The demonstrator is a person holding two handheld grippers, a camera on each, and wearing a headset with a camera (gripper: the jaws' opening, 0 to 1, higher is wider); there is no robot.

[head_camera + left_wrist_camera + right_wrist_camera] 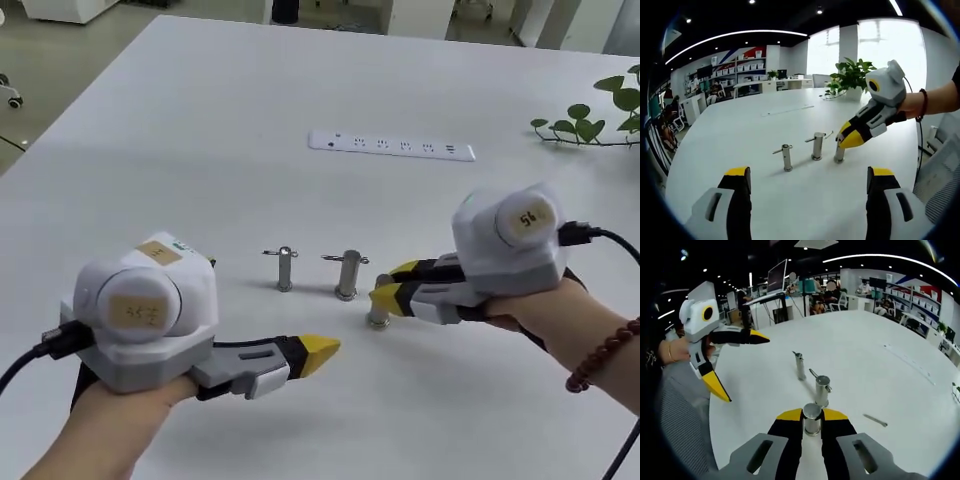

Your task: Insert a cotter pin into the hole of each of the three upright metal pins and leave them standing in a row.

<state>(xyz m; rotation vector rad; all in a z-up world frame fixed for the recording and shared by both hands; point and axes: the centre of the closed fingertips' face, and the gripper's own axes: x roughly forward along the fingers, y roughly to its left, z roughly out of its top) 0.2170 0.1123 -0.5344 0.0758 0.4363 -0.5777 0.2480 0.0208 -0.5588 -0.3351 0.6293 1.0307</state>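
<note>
1. The right claw (812,421) is clenched on the nearest pin (812,411); its two yellow tips press the pin's sides just under the head, and the pin stands upright on the white table (880,375).
2. Straight ahead of those tips, just beyond the nearest pin, stands the middle pin (822,390) with a cotter pin through its top; further along the same line stands the far pin (800,365), also crossed by a cotter pin.
3. A loose cotter pin (875,420) lies flat on the table, off to the right of the right claw's tips in its own view and apart from them.
4. The left claw (315,352) is released, its jaws spread wide with nothing between them; it hovers above the table, near the row but touching none of it.
5. In the left gripper view all three pins stand ahead of the spread jaws, the far pin (786,157) nearest their centre line; the right claw (850,137) enters from the right onto the nearest pin (839,152).
</note>
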